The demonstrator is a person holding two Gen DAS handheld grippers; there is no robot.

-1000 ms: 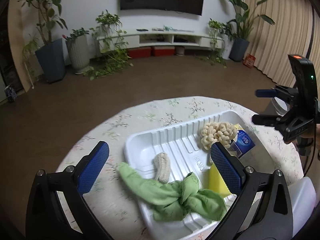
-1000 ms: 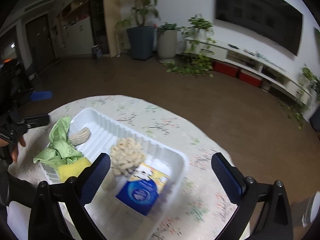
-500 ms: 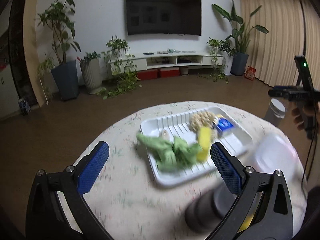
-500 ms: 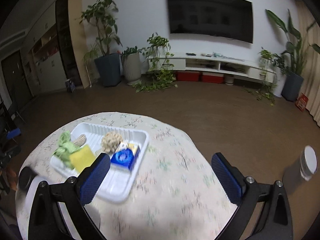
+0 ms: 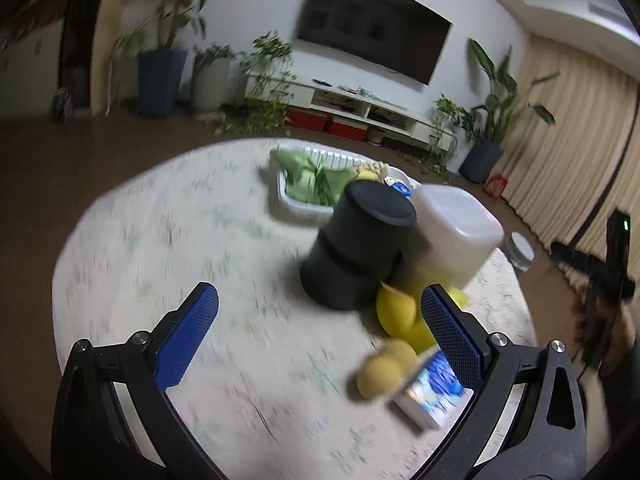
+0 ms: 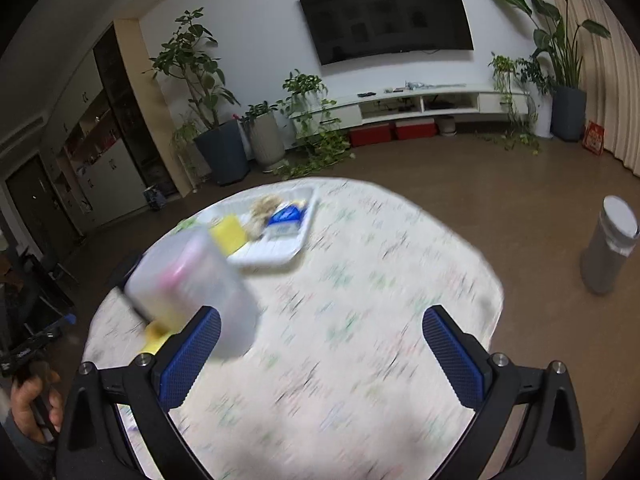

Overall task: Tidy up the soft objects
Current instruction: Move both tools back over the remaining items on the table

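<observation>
A white tray (image 5: 296, 204) sits at the table's far side with a green cloth (image 5: 312, 180) in it. In the right wrist view the tray (image 6: 276, 256) also holds a yellow sponge (image 6: 228, 232), a beige knitted piece (image 6: 264, 208) and a blue tissue pack (image 6: 286, 216). Nearer me lie yellow soft pieces (image 5: 396, 312) and a second blue pack (image 5: 432, 396), just inside my right finger. My left gripper (image 5: 318, 300) hangs open and empty above the tablecloth. My right gripper (image 6: 322, 320) is open and empty too, over bare cloth.
A black cylinder (image 5: 356, 248) and a translucent white tub (image 5: 456, 236) stand between my left gripper and the tray. The round table (image 6: 360, 280) has a floral cloth. A grey canister (image 6: 608, 252) stands on the floor to the right. A hand (image 6: 28, 404) holds the other gripper at the left.
Both grippers have pulled back from the tray, which now lies farther off. The black cylinder, the tub, the yellow pieces and a second blue pack have come into view.
</observation>
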